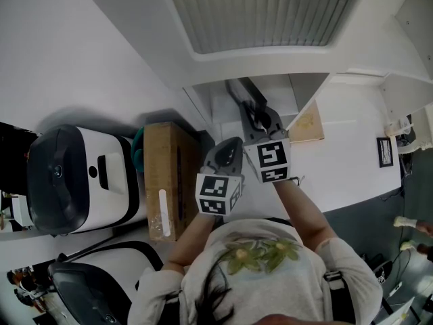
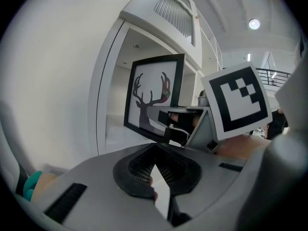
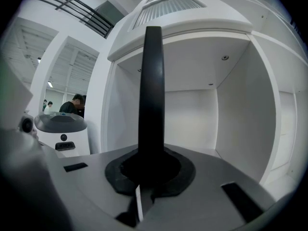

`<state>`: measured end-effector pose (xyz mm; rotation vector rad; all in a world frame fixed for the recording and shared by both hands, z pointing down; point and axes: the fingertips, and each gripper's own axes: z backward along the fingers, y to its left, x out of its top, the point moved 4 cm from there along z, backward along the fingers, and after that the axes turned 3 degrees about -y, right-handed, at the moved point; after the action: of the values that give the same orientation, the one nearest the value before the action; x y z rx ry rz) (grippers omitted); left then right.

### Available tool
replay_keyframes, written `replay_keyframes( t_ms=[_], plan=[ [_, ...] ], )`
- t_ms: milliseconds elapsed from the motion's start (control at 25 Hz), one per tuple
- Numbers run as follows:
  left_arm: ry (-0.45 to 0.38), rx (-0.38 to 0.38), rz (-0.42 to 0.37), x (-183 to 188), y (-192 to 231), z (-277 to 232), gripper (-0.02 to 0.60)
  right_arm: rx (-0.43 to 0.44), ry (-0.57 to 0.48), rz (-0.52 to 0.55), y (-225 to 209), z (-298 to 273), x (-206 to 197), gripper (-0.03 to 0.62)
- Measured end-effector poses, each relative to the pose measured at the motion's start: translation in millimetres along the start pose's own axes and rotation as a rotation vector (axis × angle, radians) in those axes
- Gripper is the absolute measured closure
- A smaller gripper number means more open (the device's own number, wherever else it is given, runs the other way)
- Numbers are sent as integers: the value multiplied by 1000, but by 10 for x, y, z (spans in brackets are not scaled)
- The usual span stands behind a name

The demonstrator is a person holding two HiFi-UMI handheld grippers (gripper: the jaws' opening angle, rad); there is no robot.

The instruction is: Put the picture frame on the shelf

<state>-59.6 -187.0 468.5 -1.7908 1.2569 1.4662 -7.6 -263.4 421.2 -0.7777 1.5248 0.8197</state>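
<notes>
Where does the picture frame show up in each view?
Head view: picture frame, edge-on, just above centre.
Left gripper view: picture frame at centre, stag print facing.
Right gripper view: picture frame as upright black bar, centre.
Shared landmark: slatted vent above the shelf.

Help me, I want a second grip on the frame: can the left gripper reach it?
Probably yes. The frame stands upright, clamped in the right gripper, just ahead of the left gripper. Nothing lies between them, and the frame's left edge is free.

Grey left gripper (image 1: 233, 143), right gripper (image 1: 256, 110); black-white marker cubes (image 1: 218, 193); leaf-print shirt (image 1: 267, 276).
</notes>
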Motion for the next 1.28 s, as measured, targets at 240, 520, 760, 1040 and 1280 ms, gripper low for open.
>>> replay_keyframes(
  t_ms=[240, 520, 760, 1040, 1280],
  plan=[
    [-3, 3, 0, 10, 7, -13, 554, 5, 5, 3, -8, -48, 6, 559],
    [3, 6, -1, 7, 15, -32, 554, 7, 9, 3, -25, -96, 6, 559],
    [-1, 4, -2, 9, 27, -22, 554, 25, -2, 9, 25, -99, 26, 559],
    [3, 2, -4, -6, -21, 17, 554, 30, -13, 4, 44, -22, 36, 557],
    [-9, 8, -7, 24, -27, 57, 554, 17, -9, -2, 47, 24, 30, 557]
  ],
)
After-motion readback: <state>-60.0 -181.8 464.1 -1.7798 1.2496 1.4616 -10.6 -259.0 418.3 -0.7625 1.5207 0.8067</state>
